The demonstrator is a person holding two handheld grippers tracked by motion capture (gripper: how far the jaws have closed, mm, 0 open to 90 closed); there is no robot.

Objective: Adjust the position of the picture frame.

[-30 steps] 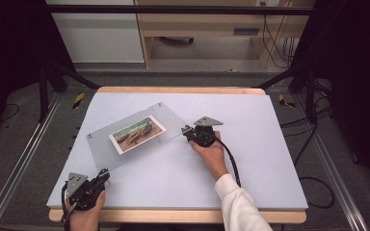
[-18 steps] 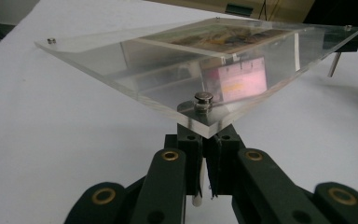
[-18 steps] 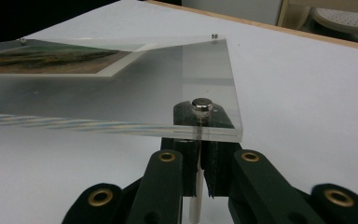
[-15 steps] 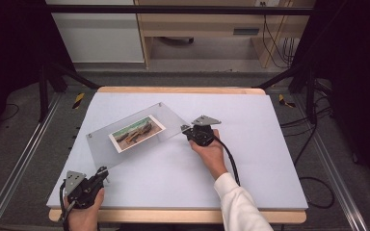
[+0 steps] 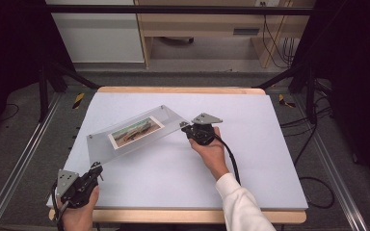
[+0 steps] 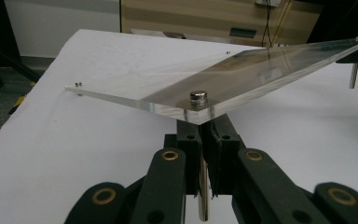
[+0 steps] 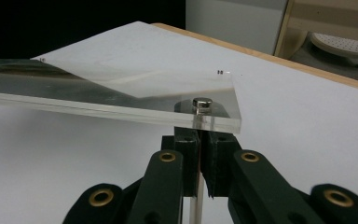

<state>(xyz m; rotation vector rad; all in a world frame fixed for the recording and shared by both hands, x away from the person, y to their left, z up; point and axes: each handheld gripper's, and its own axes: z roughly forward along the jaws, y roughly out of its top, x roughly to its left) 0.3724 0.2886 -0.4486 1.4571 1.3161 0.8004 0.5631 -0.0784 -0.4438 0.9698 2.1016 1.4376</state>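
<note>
A clear acrylic photo frame (image 5: 139,130) with a landscape photo (image 5: 136,132) inside stands slightly above the white table (image 5: 173,178) on thin metal corner posts. My left gripper (image 5: 95,168) is at the frame's near left corner. In the left gripper view the left gripper (image 6: 205,135) is shut on the metal post (image 6: 203,196) under the capped corner (image 6: 198,97). My right gripper (image 5: 186,126) is at the frame's right corner. There the right gripper (image 7: 199,140) is shut on that corner's post (image 7: 196,196), below its cap (image 7: 202,103).
Another post (image 6: 353,74) hangs under the frame's far corner. The table's wooden front edge (image 5: 183,215) lies just behind my left hand. Metal rails (image 5: 24,154) run along both sides, and a cable (image 5: 231,159) trails from the right gripper.
My left gripper has edged forward up to the frame's near left corner. The right hand has stayed at the right corner, and the frame has barely shifted.
</note>
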